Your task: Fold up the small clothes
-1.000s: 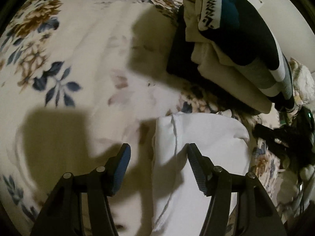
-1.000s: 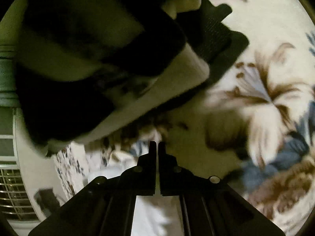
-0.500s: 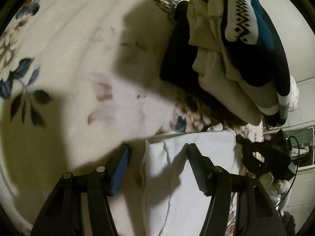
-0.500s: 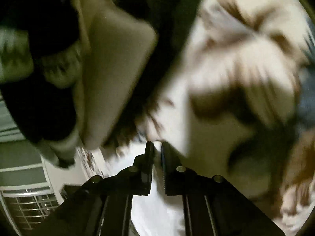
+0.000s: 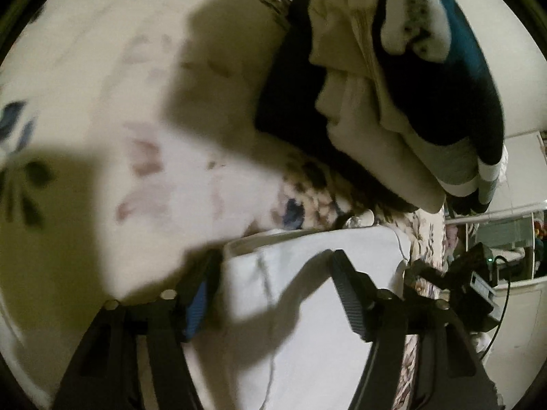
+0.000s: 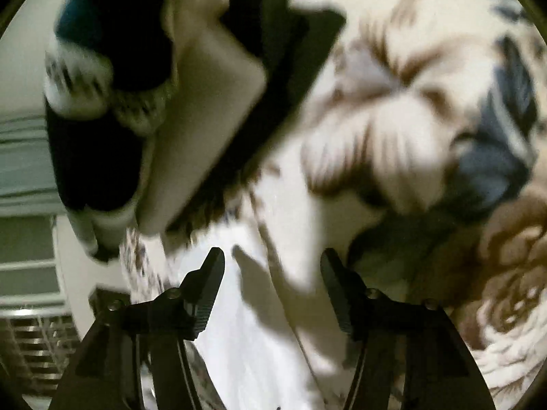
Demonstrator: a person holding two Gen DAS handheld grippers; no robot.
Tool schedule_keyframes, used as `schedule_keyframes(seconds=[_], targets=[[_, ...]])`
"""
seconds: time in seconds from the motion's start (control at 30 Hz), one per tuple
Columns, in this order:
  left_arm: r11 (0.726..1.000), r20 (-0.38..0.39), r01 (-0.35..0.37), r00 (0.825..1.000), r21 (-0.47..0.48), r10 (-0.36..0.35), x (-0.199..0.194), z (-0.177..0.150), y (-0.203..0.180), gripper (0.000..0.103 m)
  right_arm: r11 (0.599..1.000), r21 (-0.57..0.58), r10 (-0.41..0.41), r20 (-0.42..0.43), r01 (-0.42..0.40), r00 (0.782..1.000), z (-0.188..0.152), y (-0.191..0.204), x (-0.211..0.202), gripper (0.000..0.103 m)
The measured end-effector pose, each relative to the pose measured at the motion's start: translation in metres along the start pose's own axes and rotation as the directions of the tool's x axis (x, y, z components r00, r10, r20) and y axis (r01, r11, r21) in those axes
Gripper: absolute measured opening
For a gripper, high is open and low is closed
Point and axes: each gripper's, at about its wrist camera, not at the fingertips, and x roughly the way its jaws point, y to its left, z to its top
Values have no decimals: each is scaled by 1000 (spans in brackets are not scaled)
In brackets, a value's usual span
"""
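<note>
The white garment (image 5: 307, 307) lies in the lower middle of the frame, between the spread fingers of the left tool (image 5: 270, 294), while the right tool (image 6: 271, 294), also spread, hangs over its edge.

The stack of folded clothes (image 5: 393, 102) rises beyond the white cloth (image 5: 307, 307), blocking the way forward and to the right. Left of the stack, the flowered bedspread (image 5: 119, 102) lies bare and open to a pass. At the right edge a black device (image 5: 478, 283) with a cable crowds the bed's side, near the cloth.
</note>
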Motion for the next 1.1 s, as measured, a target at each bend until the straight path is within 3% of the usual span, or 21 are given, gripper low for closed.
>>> schedule_keyframes(seconds=[0.2,0.3,0.33,0.37,0.4,0.43,0.47,0.57,0.6,0.9,0.97,1.1], targets=[[995,23,18,1000,98,-20,6,4,-20,65,989,-8,147,-75,-148,986,15,6,27,66],[988,33,-3,999,154,-2,6,2,-28,62,986,-61,149,-129,-158,980,19,20,43,66],[986,33,-16,999,167,10,6,1,-29,52,986,-83,134,-139,-147,981,20,24,47,66],[985,32,-18,999,171,13,5,1,-28,31,986,-108,112,-144,-128,983,17,29,51,66],[984,27,-16,1000,176,12,5,2,-29,22,984,-130,101,-145,-121,984,-2,35,49,64],[983,25,-14,1000,182,10,3,2,-29,13,981,-155,91,-146,-113,985,-3,40,49,52],[980,35,-20,999,198,13,0,1,-32,11,979,-181,64,-145,-90,987,-5,45,49,28],[971,66,-27,998,236,11,-17,-4,-35,10,971,-232,28,-125,-57,992,-9,56,48,8],[969,74,-27,997,244,9,-24,-6,-37,10,968,-248,20,-115,-49,993,-12,61,45,6],[956,152,2,987,295,-49,-93,-36,-51,10,935,-336,99,-63,-114,993,-63,93,-10,4],[951,159,13,985,308,-65,-115,-55,-53,10,920,-369,111,-67,-128,992,-88,107,-19,4],[955,127,30,989,294,-70,-131,-100,-57,16,903,-403,118,-102,-150,988,-135,89,-64,4]])
